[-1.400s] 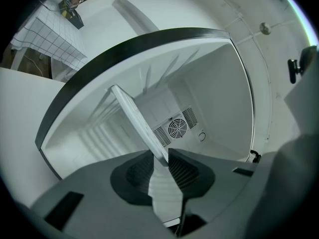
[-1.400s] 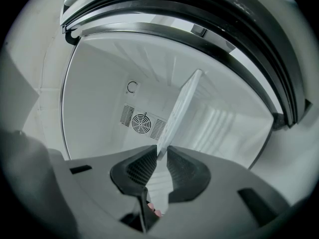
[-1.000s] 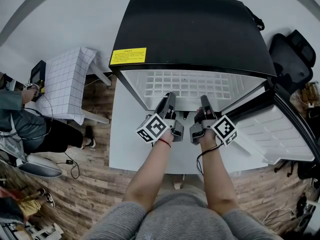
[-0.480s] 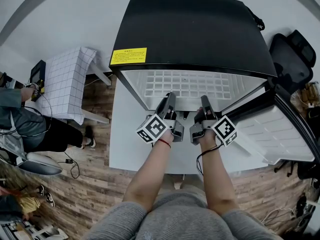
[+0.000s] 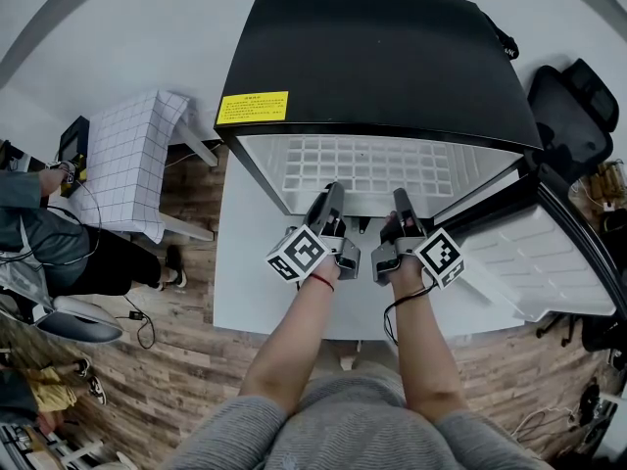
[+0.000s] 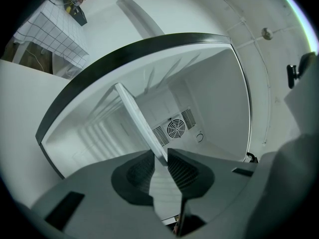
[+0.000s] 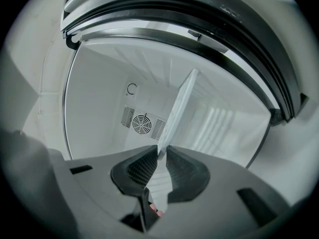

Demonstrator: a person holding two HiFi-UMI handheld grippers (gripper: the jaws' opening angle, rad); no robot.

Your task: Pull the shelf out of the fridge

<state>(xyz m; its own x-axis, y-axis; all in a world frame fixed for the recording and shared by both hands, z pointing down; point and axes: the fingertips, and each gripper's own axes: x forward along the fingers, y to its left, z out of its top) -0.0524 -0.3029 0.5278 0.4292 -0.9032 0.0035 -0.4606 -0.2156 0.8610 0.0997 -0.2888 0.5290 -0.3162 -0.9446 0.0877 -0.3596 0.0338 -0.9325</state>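
The black-topped fridge (image 5: 372, 57) stands open, and its white grid shelf (image 5: 372, 164) shows inside the opening. My left gripper (image 5: 328, 196) and right gripper (image 5: 402, 202) reach level into the opening side by side and meet the shelf's front edge. In the left gripper view the shelf (image 6: 134, 113) runs edge-on between the ribbed pads, and the left gripper (image 6: 162, 163) is shut on it. In the right gripper view the shelf (image 7: 180, 103) likewise passes between the pads of the right gripper (image 7: 162, 156), which is shut on it.
The fridge door (image 5: 549, 262) hangs open at the right. A small table with a checked cloth (image 5: 127, 160) and a seated person (image 5: 39, 243) are at the left. A black chair (image 5: 573, 116) stands at the right. A fan grille (image 6: 175, 128) sits on the fridge's back wall.
Grippers and shelf stand as before. Only the person at the left has shifted slightly.
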